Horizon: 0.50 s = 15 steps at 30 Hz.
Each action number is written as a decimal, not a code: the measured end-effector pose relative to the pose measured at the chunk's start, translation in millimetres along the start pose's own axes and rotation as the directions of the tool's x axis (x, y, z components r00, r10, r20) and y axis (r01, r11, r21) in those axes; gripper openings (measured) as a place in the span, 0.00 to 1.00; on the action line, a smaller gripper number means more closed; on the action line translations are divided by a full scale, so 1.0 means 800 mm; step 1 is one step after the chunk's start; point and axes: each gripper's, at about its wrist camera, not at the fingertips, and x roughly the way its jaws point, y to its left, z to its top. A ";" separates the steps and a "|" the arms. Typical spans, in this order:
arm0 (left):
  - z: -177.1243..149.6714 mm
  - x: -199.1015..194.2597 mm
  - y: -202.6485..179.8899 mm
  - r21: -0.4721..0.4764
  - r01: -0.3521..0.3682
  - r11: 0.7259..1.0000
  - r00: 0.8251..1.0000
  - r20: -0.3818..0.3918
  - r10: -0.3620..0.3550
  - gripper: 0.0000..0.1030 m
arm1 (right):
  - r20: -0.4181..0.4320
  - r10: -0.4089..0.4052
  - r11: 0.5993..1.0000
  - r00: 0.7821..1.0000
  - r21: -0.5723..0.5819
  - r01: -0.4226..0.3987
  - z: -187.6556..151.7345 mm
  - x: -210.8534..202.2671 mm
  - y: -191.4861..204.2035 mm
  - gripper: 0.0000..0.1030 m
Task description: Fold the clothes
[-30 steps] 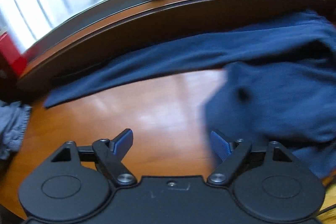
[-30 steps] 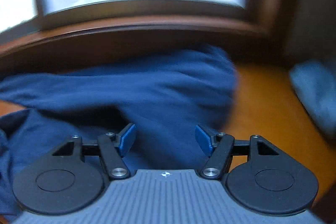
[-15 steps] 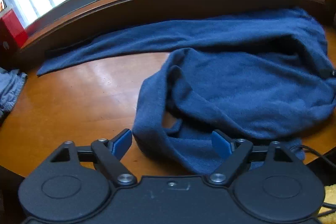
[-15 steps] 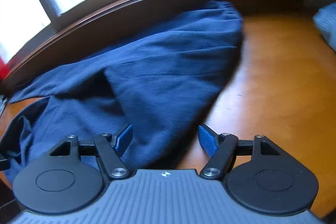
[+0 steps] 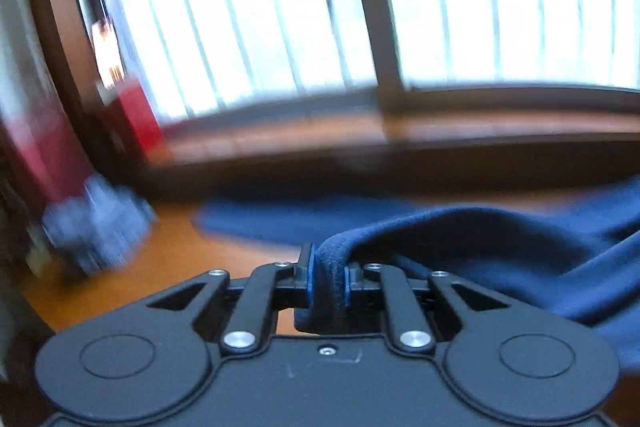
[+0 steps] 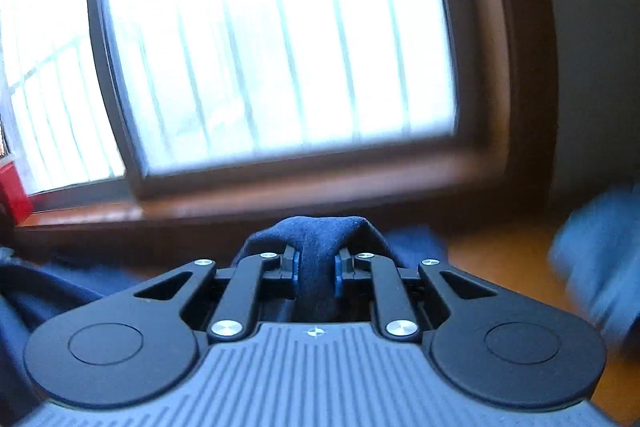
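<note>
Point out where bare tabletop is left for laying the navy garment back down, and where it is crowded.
Bare wooden table shows between the grey cloth pile and the navy garment, and beside the light blue cloth at far right. The window side is crowded with navy fabric. Both grippers grip it.

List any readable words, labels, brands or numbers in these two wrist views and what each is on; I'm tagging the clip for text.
None can be read.
The red box by the window is motion-blurred; any print on it is illegible.
The navy garment and both gripper bodies show no lettering.
</note>
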 end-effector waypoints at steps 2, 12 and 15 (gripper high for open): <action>0.014 0.020 -0.002 0.035 -0.026 0.999 0.999 0.019 0.026 0.14 | 0.024 -0.033 0.996 0.999 -0.087 0.035 0.023 0.011 0.007 0.17; -0.062 0.145 0.000 0.083 -0.089 0.993 0.940 -0.323 0.111 0.49 | -0.311 -0.256 0.924 0.915 -0.357 0.137 -0.061 0.131 0.030 0.46; -0.085 0.132 0.024 0.040 -0.090 0.995 0.918 -0.385 0.098 0.53 | -0.232 -0.265 0.886 0.936 -0.442 0.141 -0.056 0.108 0.058 0.63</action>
